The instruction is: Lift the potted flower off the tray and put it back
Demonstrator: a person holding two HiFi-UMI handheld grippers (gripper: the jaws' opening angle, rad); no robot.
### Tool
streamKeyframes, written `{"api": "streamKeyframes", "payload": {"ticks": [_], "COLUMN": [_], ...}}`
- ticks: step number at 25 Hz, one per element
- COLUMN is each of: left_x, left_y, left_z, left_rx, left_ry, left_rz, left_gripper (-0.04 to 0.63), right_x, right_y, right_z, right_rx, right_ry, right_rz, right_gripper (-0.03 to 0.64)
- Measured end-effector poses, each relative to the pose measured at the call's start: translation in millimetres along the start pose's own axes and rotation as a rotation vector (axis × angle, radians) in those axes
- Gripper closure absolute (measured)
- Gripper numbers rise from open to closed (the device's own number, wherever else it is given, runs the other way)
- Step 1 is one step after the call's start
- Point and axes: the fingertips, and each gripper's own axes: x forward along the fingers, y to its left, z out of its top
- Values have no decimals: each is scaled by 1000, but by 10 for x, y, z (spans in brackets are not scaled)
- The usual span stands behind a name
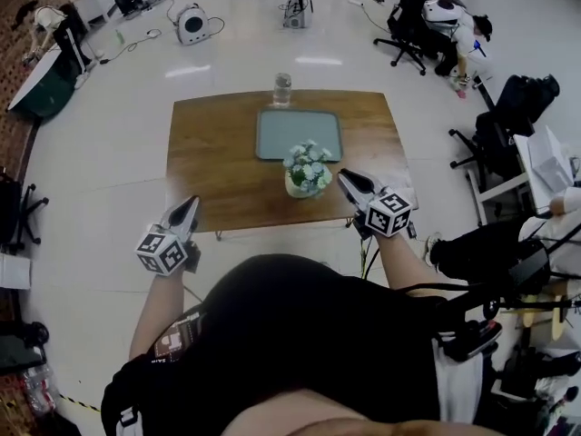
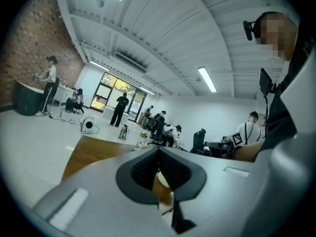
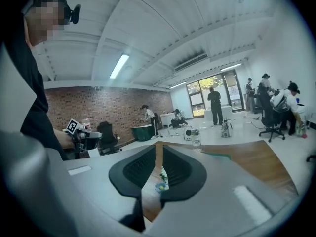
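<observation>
The table (image 1: 227, 180) was smooth brown wood. The floor (image 1: 109, 171) was pale and shiny. The tray (image 1: 272, 130) looked dull. The wall (image 3: 98, 107) was rough brick. The right gripper (image 3: 159, 148) was smooth grey plastic with bumpy black pads (image 3: 140, 169).

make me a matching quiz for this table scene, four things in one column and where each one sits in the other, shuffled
Things:
1 tray
2 potted flower
3 clear bottle
4 left claw

Places:
a at the far edge of the table
b by the table's near left corner
c middle of the table
d on bare wood just in front of the tray

Pairs: 1-c, 2-d, 3-a, 4-b
</observation>
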Motion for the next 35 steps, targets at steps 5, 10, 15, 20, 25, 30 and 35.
{"api": "streamKeyframes", "payload": {"ticks": [5, 10, 15, 20, 25, 30, 35], "left_x": [-238, -36, 354, 643, 862, 1046, 1044], "left_y": [519, 594, 429, 280, 206, 348, 455], "left_z": [178, 163, 92, 20, -330, -619, -883], "left_rx": [-7, -19, -4, 12, 33, 43, 119], "left_ry": [25, 42, 84, 125, 237, 303, 370], "left_rz": [-30, -58, -72, -59, -119, -238, -364], "left_gripper": [595, 596, 595, 595, 595, 595, 595], "right_x": [189, 246, 242, 211, 251, 608, 924], "right_y": [369, 342, 62, -271, -426, -337, -345], "right_z": [-79, -252, -462, -927, -1497, -2016, -2170], "right_rx": [31, 56, 58, 61, 115, 121, 95], "right_ry": [4, 24, 44, 117, 201, 297, 337], "right_rz": [-88, -115, -104, -112, -180, -235, -353], "right_gripper": [552, 538, 507, 389, 147, 17, 16]}}
